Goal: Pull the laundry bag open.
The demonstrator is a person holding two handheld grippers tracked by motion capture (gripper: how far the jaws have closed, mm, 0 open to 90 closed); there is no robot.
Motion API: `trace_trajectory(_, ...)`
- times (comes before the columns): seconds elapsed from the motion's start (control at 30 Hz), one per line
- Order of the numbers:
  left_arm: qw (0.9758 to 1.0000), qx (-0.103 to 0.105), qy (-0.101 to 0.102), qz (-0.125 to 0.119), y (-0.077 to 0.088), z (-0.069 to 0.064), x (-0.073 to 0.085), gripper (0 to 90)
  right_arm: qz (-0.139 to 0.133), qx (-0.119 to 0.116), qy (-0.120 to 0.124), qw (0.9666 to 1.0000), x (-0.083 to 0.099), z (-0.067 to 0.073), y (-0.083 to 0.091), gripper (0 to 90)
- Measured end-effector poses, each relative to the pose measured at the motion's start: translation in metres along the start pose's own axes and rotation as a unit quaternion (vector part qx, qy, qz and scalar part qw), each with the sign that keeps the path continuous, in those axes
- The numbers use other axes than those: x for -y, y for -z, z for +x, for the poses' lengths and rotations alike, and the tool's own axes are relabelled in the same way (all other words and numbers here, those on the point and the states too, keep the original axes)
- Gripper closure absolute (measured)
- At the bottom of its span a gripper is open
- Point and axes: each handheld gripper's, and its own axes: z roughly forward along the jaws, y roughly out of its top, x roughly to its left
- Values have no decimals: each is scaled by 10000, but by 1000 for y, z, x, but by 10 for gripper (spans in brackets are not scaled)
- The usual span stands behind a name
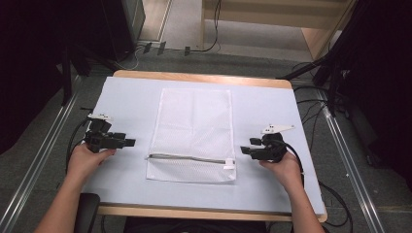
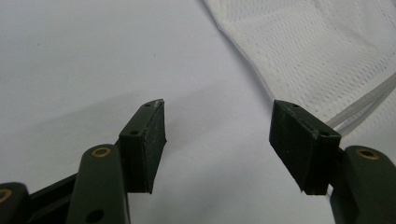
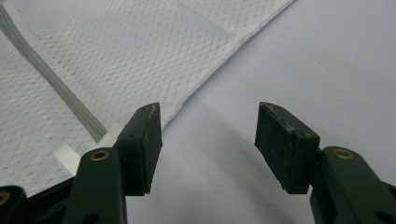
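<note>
A pale blue mat [image 1: 126,104] covers the wooden table [image 1: 204,77]; black cables [image 1: 311,104] trail at three o'clock (floor level).

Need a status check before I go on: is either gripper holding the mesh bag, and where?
Nothing is held. The left gripper and right gripper stand open beside the mesh bag, apart from it.

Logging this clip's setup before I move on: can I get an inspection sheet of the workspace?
Surface: pale blue mat over a wood-edged table.
Job's things: white mesh bag lying flat at centre, zipper near the person's end.
Clutter: nothing seen.
Grippers: left gripper and right gripper flank the bag, jaws open, nothing between them.
Cables: black cables trail on the floor at right.
Surroundings: grey carpet, black stands, wooden furniture behind.
</note>
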Motion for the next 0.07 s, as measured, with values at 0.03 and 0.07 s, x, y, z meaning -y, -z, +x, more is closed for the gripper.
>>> trace_trajectory(0.03,10000,-25,14,-5,-1,0,0,355,0,11,-8,10000,0,0,0,412)
trace_trajectory(0.07,10000,-25,25,8,-2,1,0,343,-2,21,-20,10000,0,-1,-1,406)
